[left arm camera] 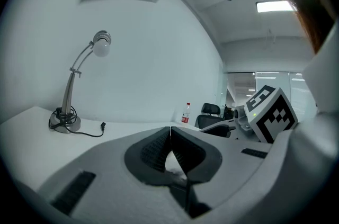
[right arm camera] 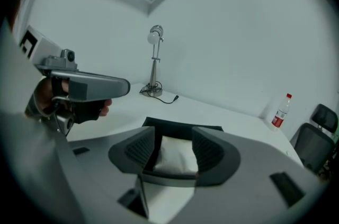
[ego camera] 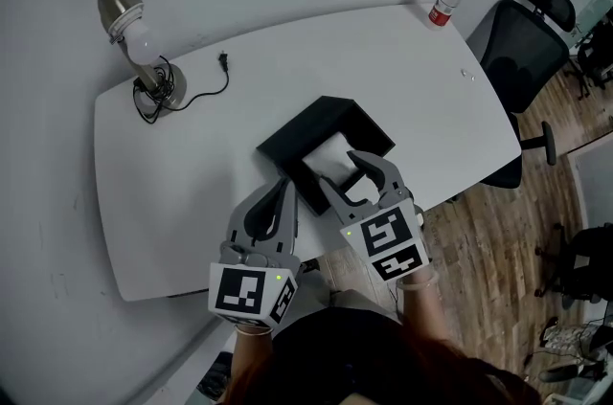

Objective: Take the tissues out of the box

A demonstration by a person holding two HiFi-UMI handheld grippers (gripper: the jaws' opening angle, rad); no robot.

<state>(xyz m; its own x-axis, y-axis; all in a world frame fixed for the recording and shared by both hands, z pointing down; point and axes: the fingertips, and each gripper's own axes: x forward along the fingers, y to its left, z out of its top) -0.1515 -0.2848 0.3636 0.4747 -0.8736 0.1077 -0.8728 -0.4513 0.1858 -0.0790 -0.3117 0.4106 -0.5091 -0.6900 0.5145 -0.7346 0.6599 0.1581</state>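
Though partial overhead, tissues (right arm camera: pixel 172 157) between jaws

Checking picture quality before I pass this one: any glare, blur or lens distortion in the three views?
Head view: even soft light, sharp, no glare on the table. Left gripper view: strong fisheye with dark corners, and the ceiling light blows out to white. Right gripper view: same fisheye and dark rim; the tissues and the lamp are clear.
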